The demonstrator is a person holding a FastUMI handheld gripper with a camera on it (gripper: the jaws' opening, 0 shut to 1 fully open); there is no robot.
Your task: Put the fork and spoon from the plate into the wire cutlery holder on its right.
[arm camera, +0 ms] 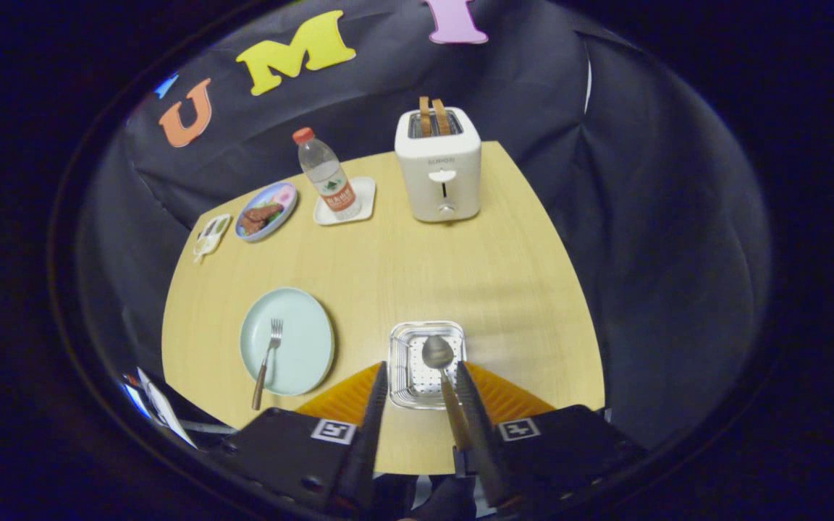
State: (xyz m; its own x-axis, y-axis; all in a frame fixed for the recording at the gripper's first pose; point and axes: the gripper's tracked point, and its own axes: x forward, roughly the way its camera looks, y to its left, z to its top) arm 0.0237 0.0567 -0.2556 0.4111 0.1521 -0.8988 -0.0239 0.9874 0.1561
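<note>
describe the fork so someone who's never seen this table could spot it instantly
On the wooden table, find the pale green plate left of the wire cutlery holder. The fork lies on that plate, tines away from the tool, brown handle overhanging the near rim. The spoon, by contrast, sits over the holder, its handle against one tool finger.

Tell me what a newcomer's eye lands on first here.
First, the metal spoon with a wooden handle, lying along one finger of the open gripper with its bowl over the wire cutlery holder. Next, the white toaster holding two toast slices at the wooden table's far edge. The fork lies on the pale green plate, left of the holder.
</note>
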